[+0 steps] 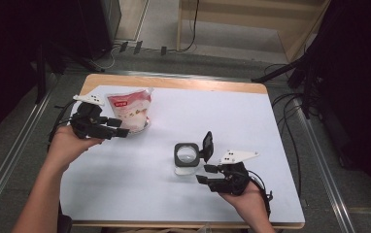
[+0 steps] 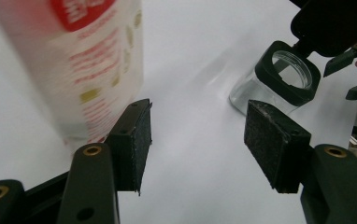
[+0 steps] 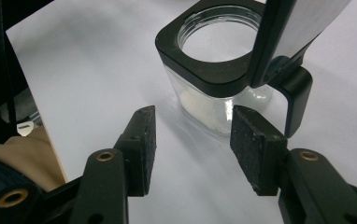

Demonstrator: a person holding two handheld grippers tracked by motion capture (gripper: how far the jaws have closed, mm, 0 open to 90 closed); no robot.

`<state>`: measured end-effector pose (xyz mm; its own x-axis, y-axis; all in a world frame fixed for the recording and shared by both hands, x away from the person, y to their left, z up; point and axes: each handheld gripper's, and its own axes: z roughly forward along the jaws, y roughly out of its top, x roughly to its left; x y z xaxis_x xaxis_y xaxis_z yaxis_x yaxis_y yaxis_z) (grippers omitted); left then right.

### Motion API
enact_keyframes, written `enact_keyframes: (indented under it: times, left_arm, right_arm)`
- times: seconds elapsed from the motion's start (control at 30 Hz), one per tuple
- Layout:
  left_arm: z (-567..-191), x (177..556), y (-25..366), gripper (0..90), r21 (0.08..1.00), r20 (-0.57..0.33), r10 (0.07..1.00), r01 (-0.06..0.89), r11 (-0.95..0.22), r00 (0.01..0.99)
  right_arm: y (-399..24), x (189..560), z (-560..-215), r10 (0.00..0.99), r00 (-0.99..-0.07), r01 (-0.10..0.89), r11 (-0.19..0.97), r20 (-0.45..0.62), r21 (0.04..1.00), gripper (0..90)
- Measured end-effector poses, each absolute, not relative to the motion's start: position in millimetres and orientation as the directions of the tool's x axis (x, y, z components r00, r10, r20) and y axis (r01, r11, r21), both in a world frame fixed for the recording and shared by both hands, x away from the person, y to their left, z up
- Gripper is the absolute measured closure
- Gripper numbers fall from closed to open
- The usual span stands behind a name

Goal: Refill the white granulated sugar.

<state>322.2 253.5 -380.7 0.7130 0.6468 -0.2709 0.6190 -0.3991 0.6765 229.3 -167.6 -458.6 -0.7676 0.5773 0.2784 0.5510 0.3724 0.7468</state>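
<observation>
the glass jar [image 1: 186, 158] with a black collar stands near the middle of the white table [image 1: 251, 116], its flip lid [image 1: 207, 145] raised and cut off at the top of the right gripper view. the right gripper [image 1: 206, 174] sits just beside it, jaws apart, empty. the left gripper [image 1: 122, 127], jaws apart, is by the blurred, half-cropped snack pouch [image 2: 81, 60]; whether they touch is unclear.

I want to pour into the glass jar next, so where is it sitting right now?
In the high view the glass jar stands right of the table's centre, lid flipped open, just ahead of the right gripper and well apart from the pouch at far left.
</observation>
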Motion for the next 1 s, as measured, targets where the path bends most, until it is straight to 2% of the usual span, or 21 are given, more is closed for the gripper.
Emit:
enact_keyframes:
  times: [0.33, 0.6, 1.0]
  left_arm:
    - [-383.2, 326.7, 275.1, 39.2, 0.669, -0.257, 0.718, 0.656, -0.351, 0.647]
    - [-390.7, 341.9, 279.3, 37.7, 0.677, -0.268, 0.728, 0.661, -0.323, 0.631]
    - [-402.5, 367.0, 267.3, 40.9, 0.691, -0.263, 0.708, 0.641, -0.336, 0.655]
  right_arm:
    - [-167.0, 228.1, -458.9, 0.576, -0.768, 0.551, 0.368, 0.282, 0.749, 50.2]
    - [-164.6, 226.9, -459.8, 0.569, -0.773, 0.550, 0.380, 0.281, 0.744, 50.2]
    - [-155.4, 216.5, -462.0, 0.553, -0.775, 0.561, 0.381, 0.304, 0.735, 47.4]
